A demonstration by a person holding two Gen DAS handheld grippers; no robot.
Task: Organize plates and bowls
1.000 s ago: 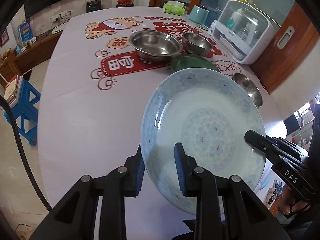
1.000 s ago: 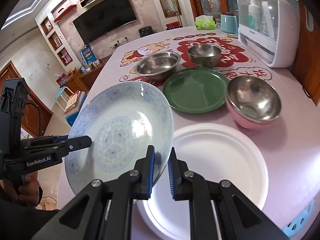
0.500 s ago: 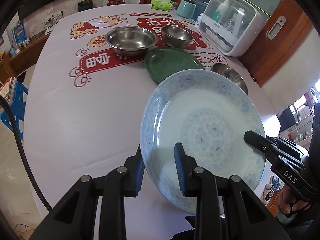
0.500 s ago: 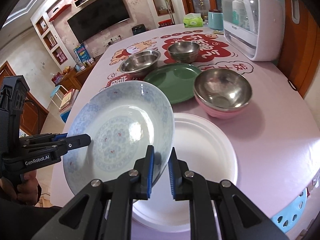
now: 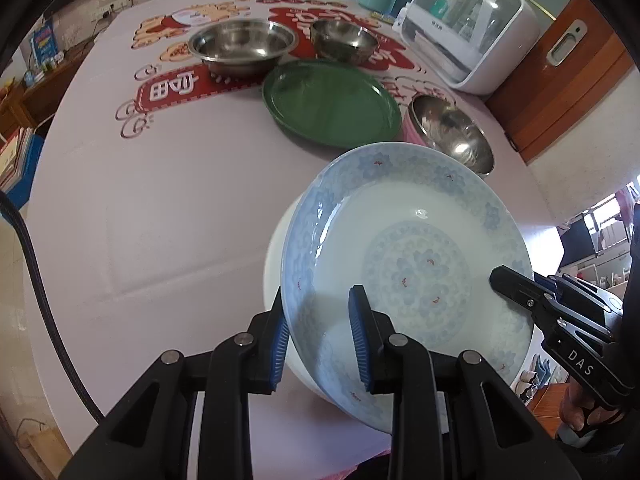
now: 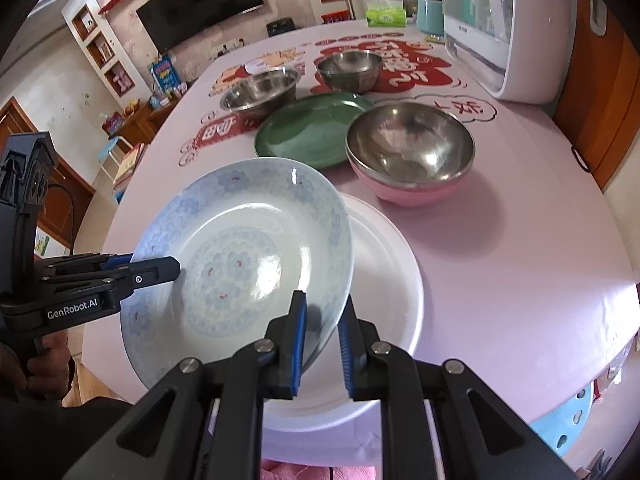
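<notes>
A blue-patterned plate (image 5: 416, 264) (image 6: 240, 252) hangs tilted just above a white plate (image 6: 384, 272) (image 5: 274, 264) at the table's near edge. My left gripper (image 5: 318, 300) is shut on its near-left rim, one pad inside and one under. My right gripper (image 6: 322, 304) is shut on the opposite rim. Each gripper also shows in the other's view, clamped on the plate's edge. Whether the blue plate touches the white one I cannot tell.
Beyond the white plate lie a green plate (image 6: 308, 132) and a steel bowl nested in a pink one (image 6: 408, 148). Two more steel bowls (image 5: 244, 42) (image 5: 344, 40) stand farther back. A white covered rack (image 5: 460, 28) sits at the far right. The pink tablecloth (image 5: 160, 200) spreads left.
Both grippers have carried the blue plate sideways across the table and slightly down. It now hangs over the white plate, which shows under it in the left wrist view.
</notes>
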